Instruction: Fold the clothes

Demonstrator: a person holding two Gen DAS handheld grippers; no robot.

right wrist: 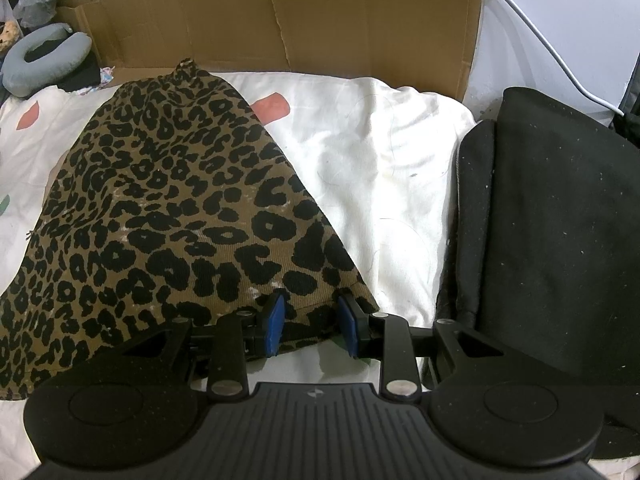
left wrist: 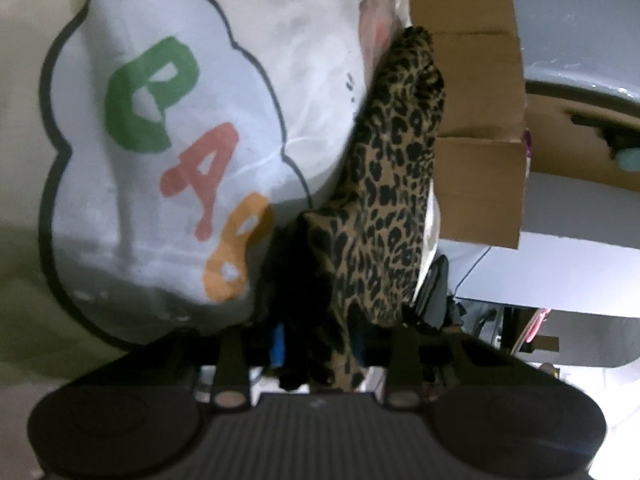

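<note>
While the leopard-print garment [right wrist: 168, 208] lies spread over a white printed sheet [right wrist: 372, 160] on the bed, a grey neck pillow [right wrist: 44, 60] sits at far left, a cardboard panel [right wrist: 280, 12] stands behind, and a black folded cloth [right wrist: 552, 220] lies right. The left gripper [left wrist: 320, 344] has its fingers pinched on a bunched edge of the garment, the pads mostly hidden in shadow. The right gripper [right wrist: 312, 324] holds its blue fingers [right wrist: 274, 326] apart, the near hem lying between them; whether they press it I cannot tell. Open sheet remains between garment and black cloth.
</note>
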